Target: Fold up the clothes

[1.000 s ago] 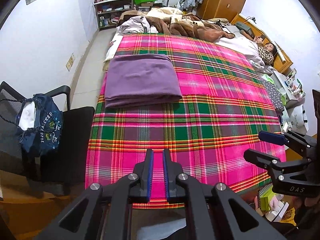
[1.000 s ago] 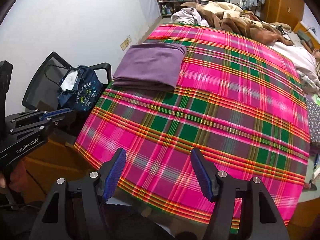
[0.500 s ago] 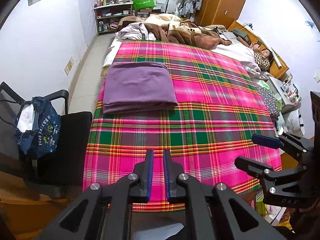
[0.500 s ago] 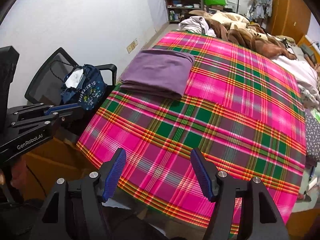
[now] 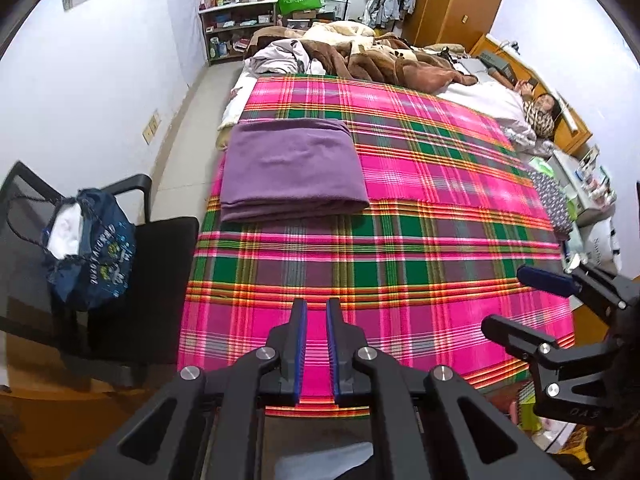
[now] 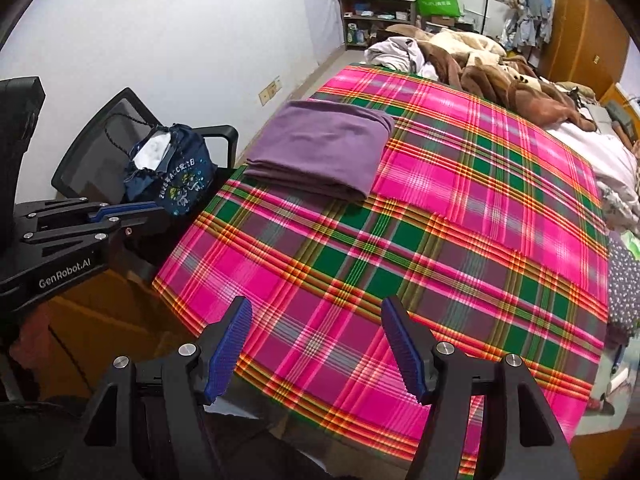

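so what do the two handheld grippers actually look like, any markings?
Both are matte black, angular linkage frames with silver screw heads at the pivots and two fingers faced with ribbed blue pads. The left gripper carries white "GenRobot.AI" lettering on its side in the right wrist view. The right gripper shows embossed letters I can't read reliably. No cables or sleeves visible.

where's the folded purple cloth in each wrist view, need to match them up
Left wrist view: the folded purple cloth lies left of centre in the upper half, on the plaid blanket's left side.
Right wrist view: the folded purple cloth sits at centre, upper half, near the blanket's left edge.
Shared landmark: the navy drawstring bag on the black chair, left of the cloth in both.
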Motion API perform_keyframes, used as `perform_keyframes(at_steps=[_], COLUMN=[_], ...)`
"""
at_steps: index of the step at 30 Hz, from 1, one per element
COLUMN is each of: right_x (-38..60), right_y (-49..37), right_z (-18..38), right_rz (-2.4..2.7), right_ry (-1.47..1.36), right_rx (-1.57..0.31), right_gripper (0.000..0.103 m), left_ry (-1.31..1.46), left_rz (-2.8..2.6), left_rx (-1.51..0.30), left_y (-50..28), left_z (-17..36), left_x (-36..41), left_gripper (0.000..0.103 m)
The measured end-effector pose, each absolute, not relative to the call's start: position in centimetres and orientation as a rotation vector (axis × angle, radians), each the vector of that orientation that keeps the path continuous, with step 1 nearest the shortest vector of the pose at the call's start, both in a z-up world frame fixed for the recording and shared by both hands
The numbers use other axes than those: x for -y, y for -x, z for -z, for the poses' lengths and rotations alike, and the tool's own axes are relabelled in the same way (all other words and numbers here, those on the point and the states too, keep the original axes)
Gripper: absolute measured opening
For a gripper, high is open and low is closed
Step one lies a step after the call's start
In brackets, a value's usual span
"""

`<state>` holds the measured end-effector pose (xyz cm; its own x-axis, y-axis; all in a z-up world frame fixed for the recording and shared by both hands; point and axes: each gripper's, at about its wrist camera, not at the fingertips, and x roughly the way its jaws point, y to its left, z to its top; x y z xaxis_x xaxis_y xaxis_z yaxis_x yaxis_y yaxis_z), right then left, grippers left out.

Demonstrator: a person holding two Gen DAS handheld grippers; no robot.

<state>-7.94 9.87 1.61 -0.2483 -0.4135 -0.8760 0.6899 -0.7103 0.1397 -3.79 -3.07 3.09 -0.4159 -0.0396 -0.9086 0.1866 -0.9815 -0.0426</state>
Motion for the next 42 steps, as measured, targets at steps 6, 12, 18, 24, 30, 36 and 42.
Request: perform_keyframes(at_steps=[6,12,18,24,30,36,42], right_x=[-10.0,-10.0,-9.9,-9.9,-9.9,-9.9,-9.8], right_y=[8.2,8.5,8.5,8.4,8.4,8.6,8.8], right_z=[-1.7,-1.7,-1.5,-1.3,-1.2,-1.2,-1.3], right_rz=[2.010,2.006,1.995,1.990,1.985,1.986,1.991], right_ry=[-1.285,-1.288,-1.297,-1.301,-1.301,-1.298,-1.291], right_rx=[-0.358,-0.355,-0.356,-0.362,-0.373,-0.381,-0.386], right_gripper=[0.069,0.069,0.069,0.069,0.069,0.069,0.070], left_ry=[-1.610,-1.617,-1.651,-1.632,-1.620,-1.631,-1.632], left_rz=[2.532,2.554,2.547,2.532,2.518,2.513,2.527], left_rx=[-0.151,-0.159,-0.209,-0.199,-0.164,-0.177,-0.220], left_y=[4.2,4.5,4.5,4.5,4.6,4.9,5.1], left_z=[-3.3,-3.2,-2.7,-3.0,-3.0,-3.0,-3.1], left_x=[2.2,2.0,2.1,2.3,2.1,2.0,1.9], left_gripper=[0.009,0.009,0.009,0.009,0.009,0.009,0.009])
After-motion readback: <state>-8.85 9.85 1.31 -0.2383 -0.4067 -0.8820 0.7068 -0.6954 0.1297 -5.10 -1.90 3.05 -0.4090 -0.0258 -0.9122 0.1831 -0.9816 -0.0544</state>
